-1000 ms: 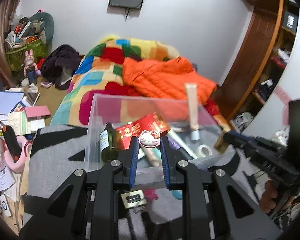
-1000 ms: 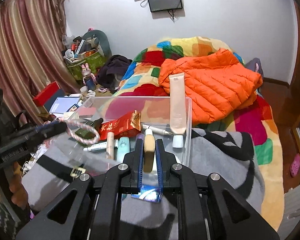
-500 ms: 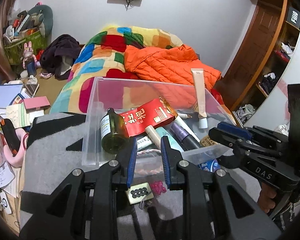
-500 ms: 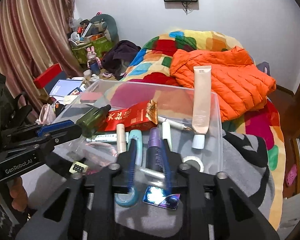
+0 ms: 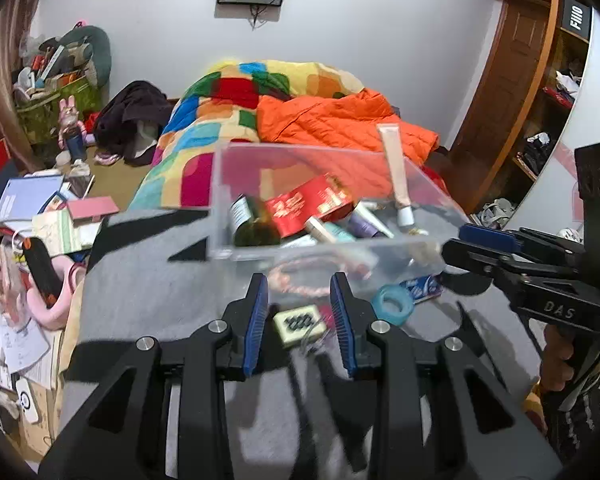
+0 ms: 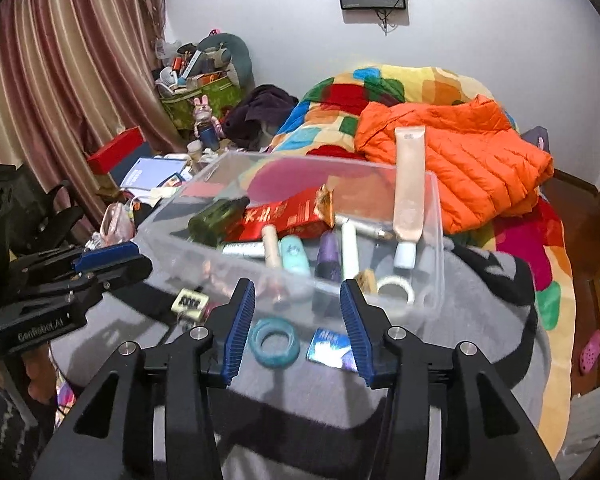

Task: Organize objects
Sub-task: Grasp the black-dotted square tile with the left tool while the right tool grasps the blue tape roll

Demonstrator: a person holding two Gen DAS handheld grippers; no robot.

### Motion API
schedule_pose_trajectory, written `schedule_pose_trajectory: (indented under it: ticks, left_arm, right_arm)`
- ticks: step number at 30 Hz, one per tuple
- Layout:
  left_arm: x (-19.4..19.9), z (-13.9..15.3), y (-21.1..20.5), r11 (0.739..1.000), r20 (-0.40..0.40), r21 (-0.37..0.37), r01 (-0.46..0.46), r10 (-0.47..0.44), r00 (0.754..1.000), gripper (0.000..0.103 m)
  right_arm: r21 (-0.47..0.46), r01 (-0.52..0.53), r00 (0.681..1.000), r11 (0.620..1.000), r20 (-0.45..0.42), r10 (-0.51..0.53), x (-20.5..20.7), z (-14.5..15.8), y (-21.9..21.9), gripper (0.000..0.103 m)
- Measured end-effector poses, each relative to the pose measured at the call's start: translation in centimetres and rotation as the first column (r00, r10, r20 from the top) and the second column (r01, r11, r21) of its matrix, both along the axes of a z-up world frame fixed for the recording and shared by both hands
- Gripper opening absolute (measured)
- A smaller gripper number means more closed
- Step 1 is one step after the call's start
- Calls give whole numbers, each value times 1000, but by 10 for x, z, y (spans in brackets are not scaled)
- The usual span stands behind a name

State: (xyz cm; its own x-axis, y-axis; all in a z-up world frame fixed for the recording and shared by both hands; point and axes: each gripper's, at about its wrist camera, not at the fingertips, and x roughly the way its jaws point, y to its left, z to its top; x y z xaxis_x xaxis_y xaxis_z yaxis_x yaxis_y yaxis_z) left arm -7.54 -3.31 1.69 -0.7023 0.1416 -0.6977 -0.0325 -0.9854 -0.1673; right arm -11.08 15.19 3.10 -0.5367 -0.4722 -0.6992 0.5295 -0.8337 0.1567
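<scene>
A clear plastic bin [image 5: 220, 204] [image 6: 436, 216] on the grey blanket holds a green bottle [image 6: 216, 218], a red box [image 6: 284, 216], a tall beige tube [image 6: 408, 184] and several small cosmetics. My left gripper [image 5: 299, 304] is open and empty, just in front of the bin, above a small cream keychain tag [image 5: 299, 323]. My right gripper [image 6: 298, 312] is open and empty, above a teal ring [image 6: 275, 341] and a blue foil packet [image 6: 332, 350] on the blanket. A pink braided cord [image 5: 300, 278] lies at the bin's front wall.
A bed with a patchwork quilt [image 5: 228, 120] and an orange jacket [image 6: 460, 152] lies behind the bin. Books, papers and boxes [image 5: 32, 208] clutter the floor at left. A wooden shelf unit [image 5: 540, 80] stands at right, curtains [image 6: 60, 80] at far left.
Both grippers let go of what they held into the bin, opened wider and pulled back from it. The keychain tag, teal ring and foil packet now show between the fingers.
</scene>
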Motion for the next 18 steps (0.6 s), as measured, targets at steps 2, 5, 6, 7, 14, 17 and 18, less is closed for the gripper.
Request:
schedule_pose_trajectory:
  ticks: [2,5,6,7,14,17,18]
  left_arm:
    - [2,-6,-4,1000,17,-8,-6,6,1000,32]
    - [-1,-23,-10,999,69,-27,-18,20,997,32]
    - [-4,-28,-11,1000,87,-25,-18,20,996,32]
    - [-8,-34,-13,1000,113,-20,-19,21,993,32]
    - [-22,-52,-9,999,194,-27,26,-20,981,32]
    - [-22,-52,-2,998,205,-12,65,-61,977,33]
    - [-21,-54,3,996,209,-25,80,-73,975,33]
  right_arm:
    - [3,-9,1000,1000,11,9,5,-5,1,42]
    - [19,-16,1000,1000,24,15,9,-14,2,44]
    - [24,-17,999,1000,30,16,10,-17,2,45]
    - [27,-16,999,1000,38,15,11,-20,3,45]
    - [32,0,993,999,114,-4,7,-41,15,49]
    - [30,1,991,1000,132,-5,4,-46,16,50]
    - [29,-1,991,1000,134,-3,4,-47,16,50]
